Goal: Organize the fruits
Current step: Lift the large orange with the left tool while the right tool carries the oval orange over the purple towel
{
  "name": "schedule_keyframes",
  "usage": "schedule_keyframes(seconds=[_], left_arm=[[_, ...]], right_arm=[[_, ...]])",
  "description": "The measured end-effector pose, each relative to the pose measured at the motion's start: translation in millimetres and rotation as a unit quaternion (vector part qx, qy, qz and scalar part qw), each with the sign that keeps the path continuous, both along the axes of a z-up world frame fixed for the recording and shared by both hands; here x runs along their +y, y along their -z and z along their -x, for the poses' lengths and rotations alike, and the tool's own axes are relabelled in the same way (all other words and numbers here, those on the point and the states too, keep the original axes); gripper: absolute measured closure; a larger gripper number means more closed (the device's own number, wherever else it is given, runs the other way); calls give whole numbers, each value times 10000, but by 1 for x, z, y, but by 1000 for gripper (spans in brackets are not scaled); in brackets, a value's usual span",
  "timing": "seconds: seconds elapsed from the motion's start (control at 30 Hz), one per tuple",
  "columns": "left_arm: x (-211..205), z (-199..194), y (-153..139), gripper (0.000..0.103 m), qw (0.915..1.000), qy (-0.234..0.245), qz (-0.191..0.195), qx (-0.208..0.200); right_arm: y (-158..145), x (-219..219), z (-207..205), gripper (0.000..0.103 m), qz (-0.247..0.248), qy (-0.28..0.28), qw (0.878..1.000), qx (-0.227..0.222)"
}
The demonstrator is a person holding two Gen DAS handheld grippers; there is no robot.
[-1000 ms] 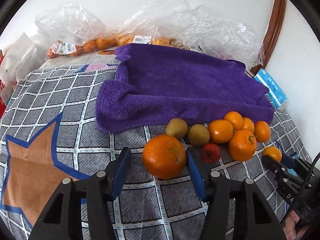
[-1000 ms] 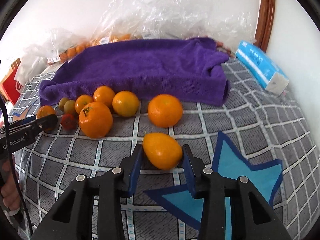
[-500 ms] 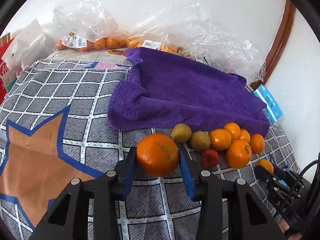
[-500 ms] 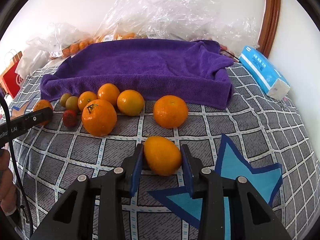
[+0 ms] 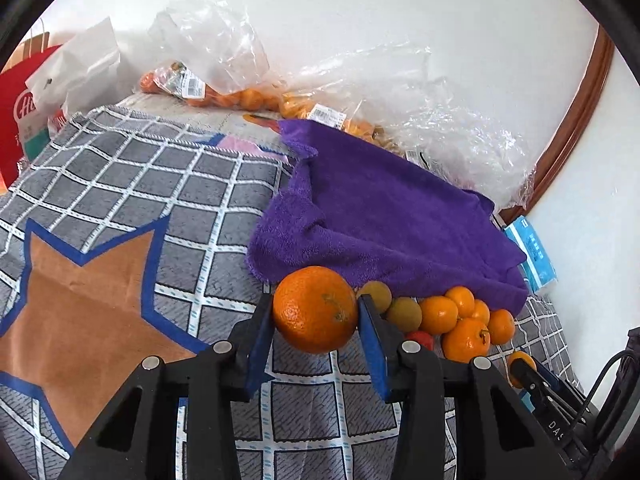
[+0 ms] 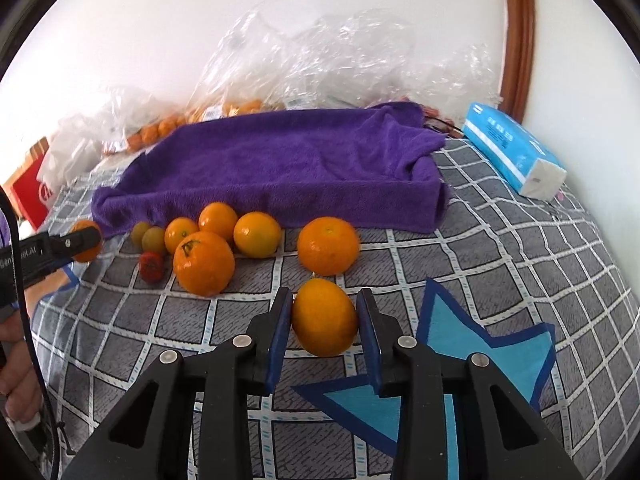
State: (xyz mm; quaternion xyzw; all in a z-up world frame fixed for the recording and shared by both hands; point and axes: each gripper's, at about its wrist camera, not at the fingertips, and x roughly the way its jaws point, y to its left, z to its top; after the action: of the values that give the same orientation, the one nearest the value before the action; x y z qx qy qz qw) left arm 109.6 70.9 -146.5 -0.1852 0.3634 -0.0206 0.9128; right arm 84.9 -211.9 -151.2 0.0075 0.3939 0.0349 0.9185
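Observation:
My left gripper (image 5: 316, 312) is shut on a large orange (image 5: 315, 309) and holds it above the checked cloth, just in front of the purple towel (image 5: 384, 216). My right gripper (image 6: 325, 320) is shut on a yellow-orange citrus (image 6: 325, 322), lifted a little off the cloth. A cluster of oranges (image 6: 204, 262), two small green-brown fruits (image 6: 154, 239) and a small red fruit (image 6: 151, 266) lies along the towel's front edge. One more orange (image 6: 328, 245) sits apart, just beyond my right fingertips. The left gripper also shows at the left of the right wrist view (image 6: 78, 240).
Plastic bags of small oranges (image 5: 224, 96) and crumpled clear plastic (image 6: 332, 64) lie behind the towel by the wall. A blue tissue pack (image 6: 514, 150) sits at the right. A red paper bag (image 5: 24, 108) stands at the far left. A wooden frame (image 6: 518, 36) runs up the wall.
My left gripper closed on the large orange and lifted it up toward the towel. My right gripper, holding the citrus all along, rose slightly with it.

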Motion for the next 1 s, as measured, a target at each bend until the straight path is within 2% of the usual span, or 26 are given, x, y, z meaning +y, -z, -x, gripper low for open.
schedule_keyframes(seconds=[0.2, 0.27, 0.43, 0.53, 0.67, 0.87, 1.0], left_arm=[[3, 13, -21, 64, 9998, -102, -151, -122], [4, 16, -31, 64, 9993, -153, -277, -180], [7, 12, -53, 64, 9994, -72, -247, -252], [5, 7, -66, 64, 9987, -87, -407, -305], [2, -7, -78, 64, 9982, -103, -452, -390], [-3, -39, -91, 64, 9973, -212, -494, -507], [-2, -62, -93, 64, 9977, -250, -376, -501]], right_arm=[[-8, -1, 2, 70, -118, 28, 9999, 28], [-14, 0, 2, 70, -118, 1, 9999, -22], [-35, 11, -6, 70, -163, -186, 9996, -157], [-48, 19, -16, 70, -143, -331, 9989, -300], [-64, 27, -33, 70, -217, -408, 9976, -518], [-77, 35, -66, 70, -333, -384, 9969, -604], [-83, 37, -88, 70, -324, -361, 9965, -687]])
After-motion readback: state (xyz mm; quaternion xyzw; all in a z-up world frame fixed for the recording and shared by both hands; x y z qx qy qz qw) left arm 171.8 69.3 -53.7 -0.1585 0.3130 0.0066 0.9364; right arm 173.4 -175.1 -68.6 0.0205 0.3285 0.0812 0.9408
